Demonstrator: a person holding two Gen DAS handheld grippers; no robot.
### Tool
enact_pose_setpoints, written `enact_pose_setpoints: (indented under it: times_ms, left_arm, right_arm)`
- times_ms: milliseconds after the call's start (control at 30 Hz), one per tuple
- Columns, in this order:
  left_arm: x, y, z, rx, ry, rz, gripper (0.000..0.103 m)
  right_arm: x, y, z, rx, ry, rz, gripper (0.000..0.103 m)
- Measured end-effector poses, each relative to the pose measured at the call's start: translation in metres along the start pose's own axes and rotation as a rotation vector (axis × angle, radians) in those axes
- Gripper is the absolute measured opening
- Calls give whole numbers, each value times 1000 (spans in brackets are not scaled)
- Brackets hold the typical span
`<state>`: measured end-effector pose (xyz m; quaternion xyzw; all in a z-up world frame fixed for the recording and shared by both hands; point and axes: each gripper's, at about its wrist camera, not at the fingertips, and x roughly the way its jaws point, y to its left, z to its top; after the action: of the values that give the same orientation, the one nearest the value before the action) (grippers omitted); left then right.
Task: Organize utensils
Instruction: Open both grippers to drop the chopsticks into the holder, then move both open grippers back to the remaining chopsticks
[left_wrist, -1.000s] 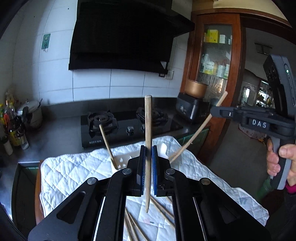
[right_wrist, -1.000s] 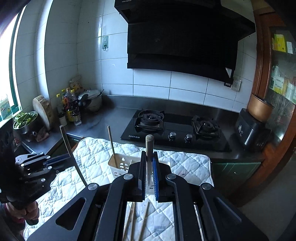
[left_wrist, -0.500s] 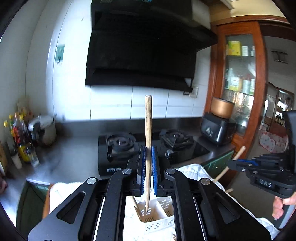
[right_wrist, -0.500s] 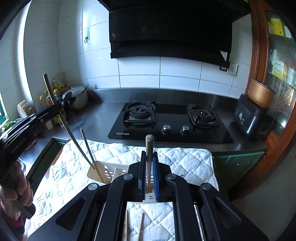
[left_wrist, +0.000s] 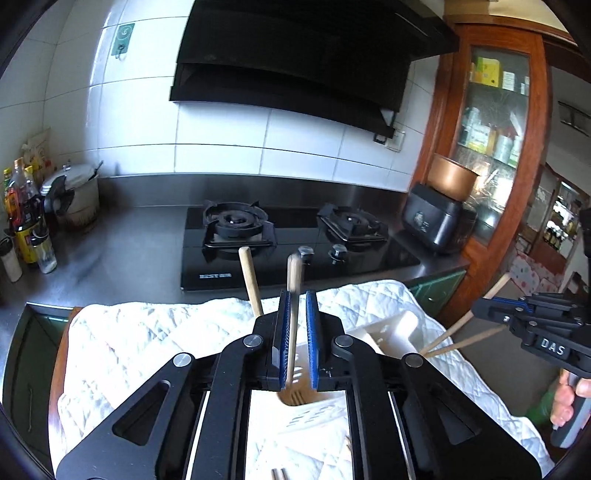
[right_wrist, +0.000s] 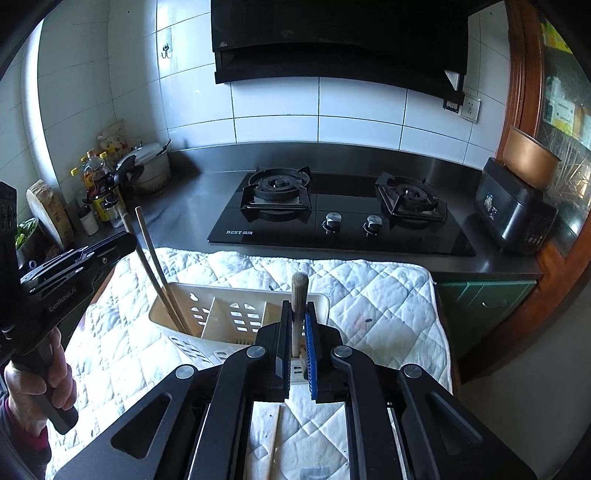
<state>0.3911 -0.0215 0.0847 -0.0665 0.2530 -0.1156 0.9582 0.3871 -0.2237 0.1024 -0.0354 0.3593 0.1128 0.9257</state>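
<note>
A white slotted utensil holder (right_wrist: 236, 314) stands on a white quilted cloth (right_wrist: 376, 295). My left gripper (left_wrist: 295, 343) is open above the holder (left_wrist: 391, 332); a wooden chopstick (left_wrist: 293, 317) stands loose and blurred between its blue pads, its tip in a compartment. Another chopstick (left_wrist: 250, 280) leans in the holder beside it. My right gripper (right_wrist: 297, 343) is shut on a wooden chopstick (right_wrist: 298, 299) held upright over the holder's right end. From the right wrist view the left gripper (right_wrist: 110, 247) stands by two chopsticks (right_wrist: 155, 266) in the left compartment.
A black gas hob (right_wrist: 332, 214) lies behind the cloth on a steel counter. Bottles and a pot (right_wrist: 147, 166) stand at the left, a black appliance (right_wrist: 513, 210) at the right. Loose chopsticks (right_wrist: 273, 439) lie on the cloth near me.
My left gripper has opened and its chopstick has dropped into the holder. My right gripper has moved closer over the holder, still holding its chopstick.
</note>
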Motion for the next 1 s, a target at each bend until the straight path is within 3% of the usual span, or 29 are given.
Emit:
enact_pose_setpoints:
  times_ms: [100, 200, 233, 267, 300, 467, 533, 633, 800, 1000]
  left_arm:
    - [-5, -2, -2, 1, -3, -16, 9]
    - [-16, -7, -1, 15, -17, -14, 10]
    - [-21, -10, 0, 21, -21, -13, 16]
    - [-29, -12, 0, 29, -32, -4, 32]
    - [-37, -14, -1, 37, -48, 6, 40]
    - [-80, -20, -14, 67, -82, 22, 43]
    - [-96, -18, -24, 46, -78, 15, 52]
    - [-121, -13, -49, 32, -72, 20, 54]
    - [-148, -2, -99, -5, -23, 78, 64]
    - [-166, 16, -153, -90, 15, 87, 65]
  right_arm:
    - [-7, -5, 1, 13, -21, 2, 14]
    - [-23, -8, 2, 26, -57, -1, 27]
    - [-29, -9, 1, 29, -67, -1, 30]
    - [-35, -10, -1, 31, -77, 0, 32]
    - [-42, -10, -4, 33, -88, 2, 34]
    - [-74, -9, -35, 37, -128, 5, 49]
    - [-83, -7, -55, 41, -135, 13, 50]
    - [-92, -3, -93, 48, -127, 35, 50]
    - [-95, 7, -158, 56, -96, 45, 50]
    - [-83, 11, -226, 120, -47, 61, 45]
